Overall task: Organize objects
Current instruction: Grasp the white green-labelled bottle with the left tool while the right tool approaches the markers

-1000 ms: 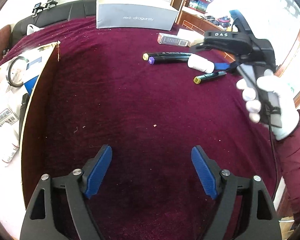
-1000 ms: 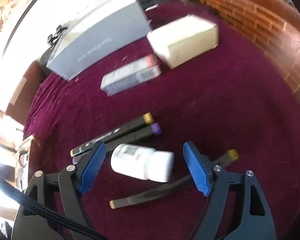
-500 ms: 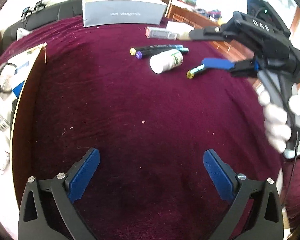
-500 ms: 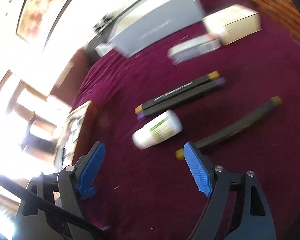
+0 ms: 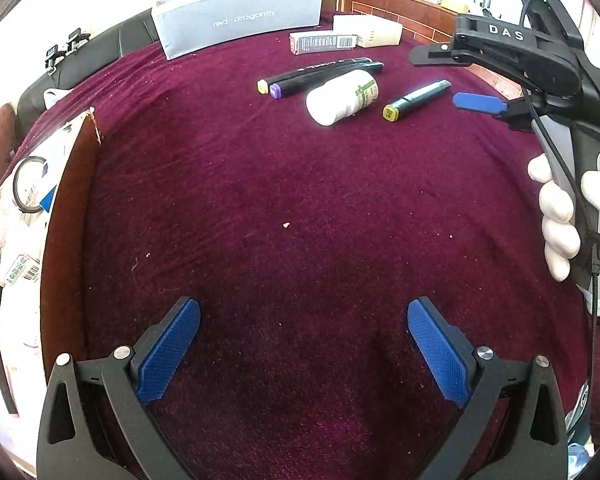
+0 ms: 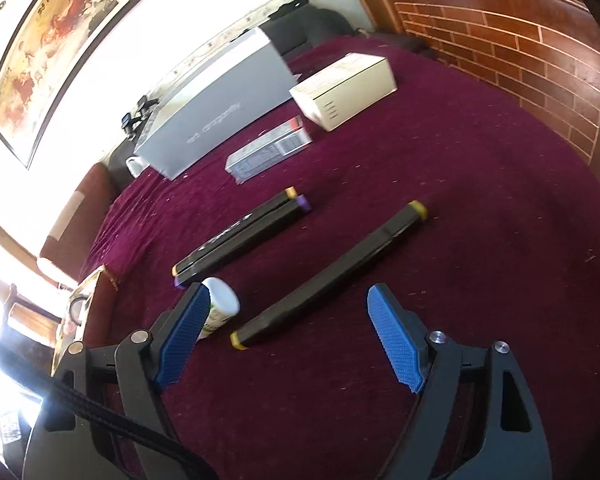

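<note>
A white pill bottle [image 5: 342, 98] lies on its side on the maroon cloth [image 5: 300, 200], next to two black markers [image 5: 320, 74] that lie side by side. A third black marker with yellow ends [image 6: 328, 276] lies apart from them. My right gripper [image 6: 290, 300] is open above the near end of that marker, and its pads do not touch it. The bottle [image 6: 220, 304] lies just beyond its left finger. Nearer the front edge of the cloth, my left gripper [image 5: 300, 320] is wide open over bare cloth, with nothing between its jaws.
A cardboard box [image 5: 72, 200] with labels and a tape ring inside stands at the left edge. At the back are a long grey box [image 5: 240, 16], a small barcoded carton [image 5: 322, 42] and a cream box [image 5: 368, 30]. A gloved hand [image 5: 560, 216] holds the right gripper. A brick-patterned panel [image 6: 500, 52] borders the right side.
My left jaws have spread wider. My right gripper has swung off the white bottle, which lay between its jaws a second ago, over to the single marker.
</note>
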`<action>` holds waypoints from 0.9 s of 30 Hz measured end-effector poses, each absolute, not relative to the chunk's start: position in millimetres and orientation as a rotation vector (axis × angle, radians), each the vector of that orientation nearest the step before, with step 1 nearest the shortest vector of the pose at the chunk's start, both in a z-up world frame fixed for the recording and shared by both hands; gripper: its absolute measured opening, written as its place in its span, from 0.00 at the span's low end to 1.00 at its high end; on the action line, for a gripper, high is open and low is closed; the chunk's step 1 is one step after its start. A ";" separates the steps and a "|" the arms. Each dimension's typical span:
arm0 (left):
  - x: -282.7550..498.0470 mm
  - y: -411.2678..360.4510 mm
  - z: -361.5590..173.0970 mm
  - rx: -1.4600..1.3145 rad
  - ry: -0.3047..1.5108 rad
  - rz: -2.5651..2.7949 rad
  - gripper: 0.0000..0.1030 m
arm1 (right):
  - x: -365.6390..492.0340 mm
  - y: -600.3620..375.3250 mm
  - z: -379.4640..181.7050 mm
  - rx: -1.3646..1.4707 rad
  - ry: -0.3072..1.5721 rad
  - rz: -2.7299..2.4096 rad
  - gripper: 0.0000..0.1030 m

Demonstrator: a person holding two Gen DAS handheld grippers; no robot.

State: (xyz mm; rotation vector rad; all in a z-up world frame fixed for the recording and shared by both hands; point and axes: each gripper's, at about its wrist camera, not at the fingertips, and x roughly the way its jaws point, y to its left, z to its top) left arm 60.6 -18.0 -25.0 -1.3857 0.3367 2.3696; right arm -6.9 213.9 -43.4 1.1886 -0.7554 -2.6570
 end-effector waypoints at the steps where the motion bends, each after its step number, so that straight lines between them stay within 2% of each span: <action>1: 60.5 -17.3 -25.0 -1.391 0.341 2.369 0.99 | -11.3 213.4 -44.5 1.187 -0.761 -2.660 0.79; 10: 56.8 -12.2 -23.1 -1.457 0.325 2.380 0.99 | -11.7 223.0 -52.0 1.206 -0.827 -2.622 0.79; 27: 49.0 1.6 -15.0 -1.459 0.406 2.395 0.98 | -12.1 226.4 -55.3 1.203 -0.878 -2.586 0.80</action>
